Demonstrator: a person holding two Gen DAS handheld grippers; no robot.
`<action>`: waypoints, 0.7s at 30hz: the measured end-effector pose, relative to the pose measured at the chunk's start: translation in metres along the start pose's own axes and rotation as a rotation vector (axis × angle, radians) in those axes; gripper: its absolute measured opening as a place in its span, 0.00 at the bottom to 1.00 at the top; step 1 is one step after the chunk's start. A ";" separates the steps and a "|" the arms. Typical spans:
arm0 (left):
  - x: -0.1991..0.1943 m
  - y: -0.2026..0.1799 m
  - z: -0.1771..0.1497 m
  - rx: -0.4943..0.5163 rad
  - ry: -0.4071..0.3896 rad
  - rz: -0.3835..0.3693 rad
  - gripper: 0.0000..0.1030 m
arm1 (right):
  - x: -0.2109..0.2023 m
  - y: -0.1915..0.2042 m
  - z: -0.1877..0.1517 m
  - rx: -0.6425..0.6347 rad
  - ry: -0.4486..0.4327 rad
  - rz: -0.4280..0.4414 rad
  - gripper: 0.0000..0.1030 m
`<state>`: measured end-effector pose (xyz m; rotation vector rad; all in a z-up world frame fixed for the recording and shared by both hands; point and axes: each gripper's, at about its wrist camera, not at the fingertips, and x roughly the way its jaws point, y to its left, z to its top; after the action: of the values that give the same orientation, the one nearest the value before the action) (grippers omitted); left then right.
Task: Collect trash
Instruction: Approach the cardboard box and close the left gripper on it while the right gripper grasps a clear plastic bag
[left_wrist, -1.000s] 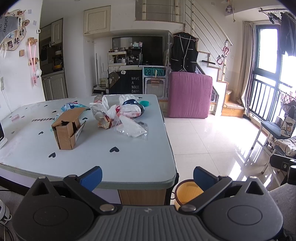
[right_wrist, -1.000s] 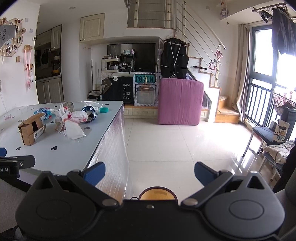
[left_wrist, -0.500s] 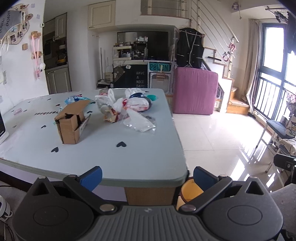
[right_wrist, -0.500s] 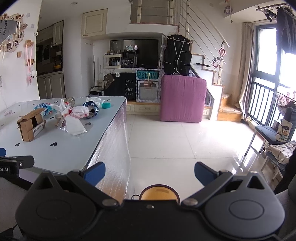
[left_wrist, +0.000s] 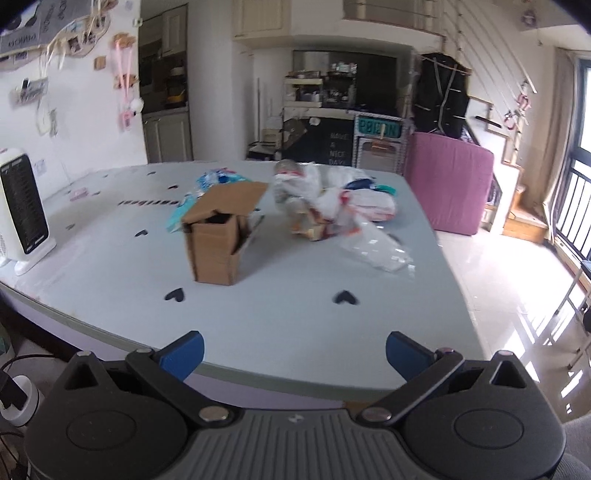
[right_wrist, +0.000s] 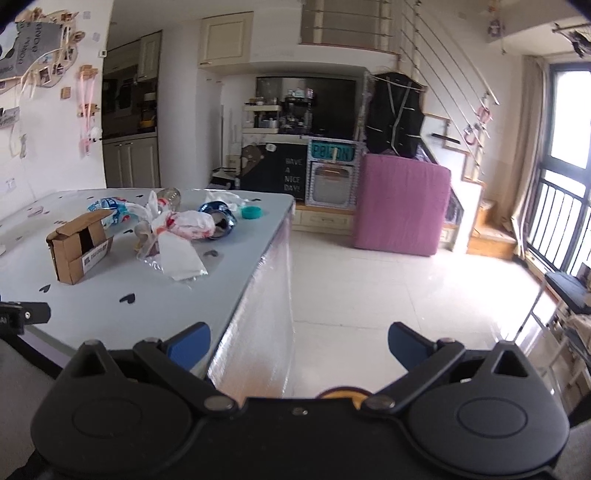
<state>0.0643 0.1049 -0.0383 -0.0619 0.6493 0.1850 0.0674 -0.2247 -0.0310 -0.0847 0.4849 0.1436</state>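
Note:
Trash lies on the pale grey table (left_wrist: 280, 317): an open brown cardboard box (left_wrist: 221, 232), crumpled white and red plastic bags (left_wrist: 332, 206), a clear plastic wrapper (left_wrist: 376, 247) and a blue snack wrapper (left_wrist: 218, 177). My left gripper (left_wrist: 295, 349) is open over the table's near edge, well short of the box. In the right wrist view the same box (right_wrist: 79, 247), bags (right_wrist: 184, 225), a dark blue crumpled item (right_wrist: 219, 218) and a teal lid (right_wrist: 252, 212) show at the left. My right gripper (right_wrist: 297, 343) is open and empty beside the table's corner, above the floor.
A white heater (left_wrist: 22, 214) stands at the table's left edge. An orange bin rim (right_wrist: 340, 392) peeks out just below the right gripper. A pink mattress (right_wrist: 400, 206) leans by the stairs. A chair (right_wrist: 569, 295) stands by the window at right. Tiled floor (right_wrist: 388, 288) stretches right of the table.
Both grippers have risen and moved toward the table. The left one turned left, bringing the box closer and the heater into view; the orange bin has dropped out of its view.

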 end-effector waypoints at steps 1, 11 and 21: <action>0.005 0.006 0.004 -0.004 0.004 0.006 1.00 | 0.006 0.003 0.004 0.002 -0.002 0.013 1.00; 0.051 0.055 0.073 0.050 -0.044 0.022 1.00 | 0.078 0.037 0.042 -0.003 -0.021 0.094 1.00; 0.127 0.087 0.130 0.049 0.030 -0.028 1.00 | 0.144 0.064 0.070 -0.010 0.008 0.253 0.87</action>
<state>0.2241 0.2249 -0.0124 -0.0269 0.6817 0.1414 0.2153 -0.1362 -0.0397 -0.0333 0.5016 0.3940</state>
